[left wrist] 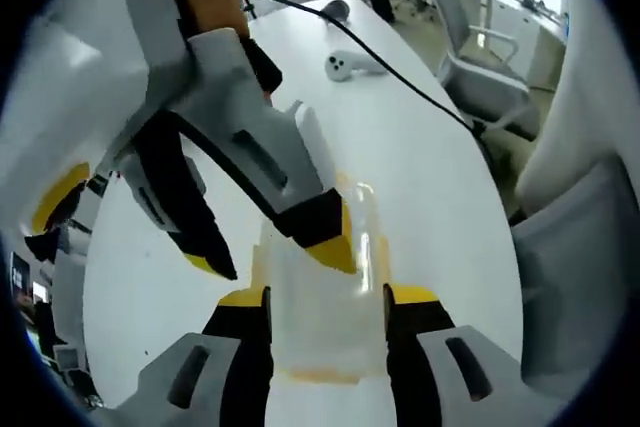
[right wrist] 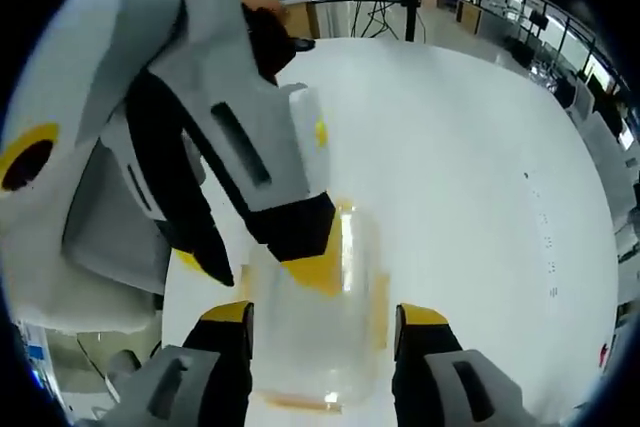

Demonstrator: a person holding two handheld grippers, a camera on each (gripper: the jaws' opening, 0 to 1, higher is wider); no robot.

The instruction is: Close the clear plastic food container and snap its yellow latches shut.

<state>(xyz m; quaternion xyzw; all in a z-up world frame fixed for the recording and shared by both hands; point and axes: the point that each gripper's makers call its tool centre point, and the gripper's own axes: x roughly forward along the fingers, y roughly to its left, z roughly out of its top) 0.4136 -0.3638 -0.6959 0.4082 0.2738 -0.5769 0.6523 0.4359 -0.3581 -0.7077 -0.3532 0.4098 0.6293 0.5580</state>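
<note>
Our left hand-held gripper stands open astride the clear plastic food container on the white tabletop. Our right hand-held gripper straddles it likewise, open, gripping nothing. Pressing a yellow latch off-centre could skid the container away.

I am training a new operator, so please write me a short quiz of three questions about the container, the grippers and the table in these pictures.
1. True or false: the table is black.
2. In the right gripper view, the jaw ends of the right gripper are: A red, B yellow, C green.
3. In the left gripper view, what stands between the jaws of the left gripper?
Key: 1 false, it is white; 2 B; 3 the clear container.
</note>
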